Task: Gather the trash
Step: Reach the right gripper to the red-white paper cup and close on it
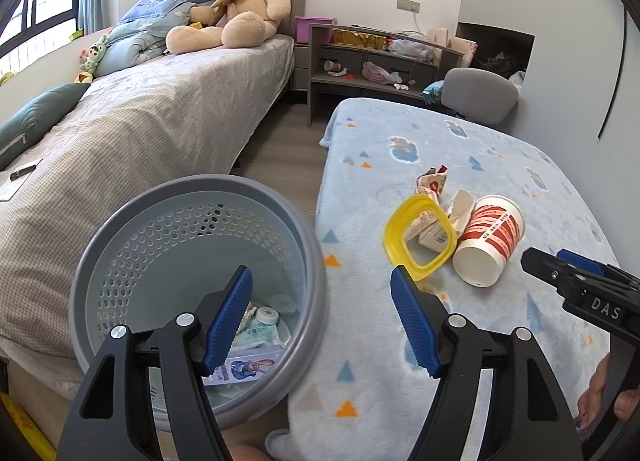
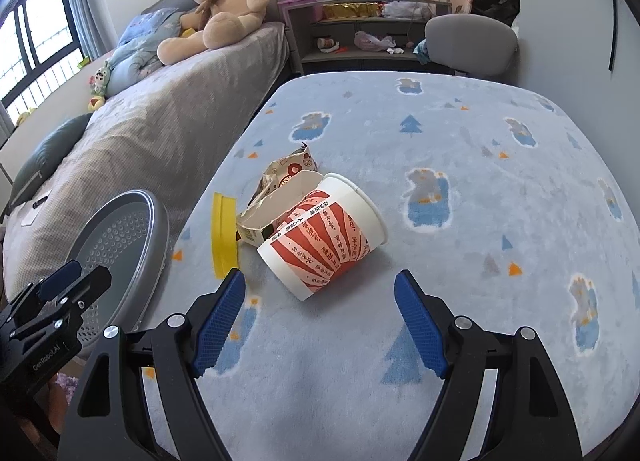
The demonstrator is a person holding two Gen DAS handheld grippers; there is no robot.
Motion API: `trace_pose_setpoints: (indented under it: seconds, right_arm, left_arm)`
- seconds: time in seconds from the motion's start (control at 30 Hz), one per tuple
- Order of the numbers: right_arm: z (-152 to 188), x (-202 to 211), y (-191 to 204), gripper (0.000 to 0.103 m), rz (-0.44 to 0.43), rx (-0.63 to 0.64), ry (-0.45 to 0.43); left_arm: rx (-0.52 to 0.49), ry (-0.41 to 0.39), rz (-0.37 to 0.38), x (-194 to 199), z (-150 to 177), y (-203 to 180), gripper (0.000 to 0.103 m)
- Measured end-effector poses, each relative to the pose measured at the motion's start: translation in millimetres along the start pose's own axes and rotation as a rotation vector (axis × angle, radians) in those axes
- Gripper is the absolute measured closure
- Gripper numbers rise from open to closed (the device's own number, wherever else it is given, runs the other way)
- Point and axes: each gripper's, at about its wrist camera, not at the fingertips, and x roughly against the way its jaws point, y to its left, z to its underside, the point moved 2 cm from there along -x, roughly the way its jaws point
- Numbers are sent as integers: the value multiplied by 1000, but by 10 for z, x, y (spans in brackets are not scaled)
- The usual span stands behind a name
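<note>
Both grippers hang with their jaws spread wide and nothing between them. The left gripper (image 1: 322,317) hovers over the seam between the bin (image 1: 200,197) and the blanket (image 1: 500,165), one finger above the bin's mouth and the other above the blanket edge. The right gripper (image 2: 320,317) points straight at the cup (image 2: 324,237), close but not touching it.

Take the cup as the marker. It lies on its side on the blanket, base toward the right gripper, open mouth facing away. Touching it on the bin side is a torn carton (image 2: 272,217); just beyond that lies a crumpled wrapper (image 2: 292,167). A yellow ring (image 2: 224,237) stands or leans at the carton's bin side, nearest the blanket edge; whether it touches the carton is hard to tell. The bin sits beside the blanket on that same side, close to the edge, its mouth tilted toward the pile, which seems handy for short drops. Some packets (image 1: 260,329) already lie at its bottom.

My guess is the cup is next: its curved wall faces the open fingers, though it could roll when squeezed on the soft blanket.
</note>
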Motion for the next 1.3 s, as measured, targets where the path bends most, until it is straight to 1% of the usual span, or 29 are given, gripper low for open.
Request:
trace_pose_setpoints:
  seconds: [0.1,0.43,0.6,0.87,1.03,1.3]
  right_arm:
    - [-52,-69,7,25,7,-6,3]
    - [-181,-389,63,24,9,-34,39]
    - [-151,-491,131,21,17,-24,58]
    - [-95,-621,143,20,53,-15,80]
    - [-63,-606,53,20,68,-26,76]
    - [-39,-462,-160,19,103,-56,60]
  left_arm:
    - [-3,5,4,-30,-10,-63,34]
    - [-2,24,2,-118,-9,-102,34]
    - [2,31,4,-133,-14,-70,34]
    - [2,35,9,-143,-14,-63,34]
    - [2,35,10,-146,-14,-65,34]
    - [-1,33,11,-145,-10,-66,34]
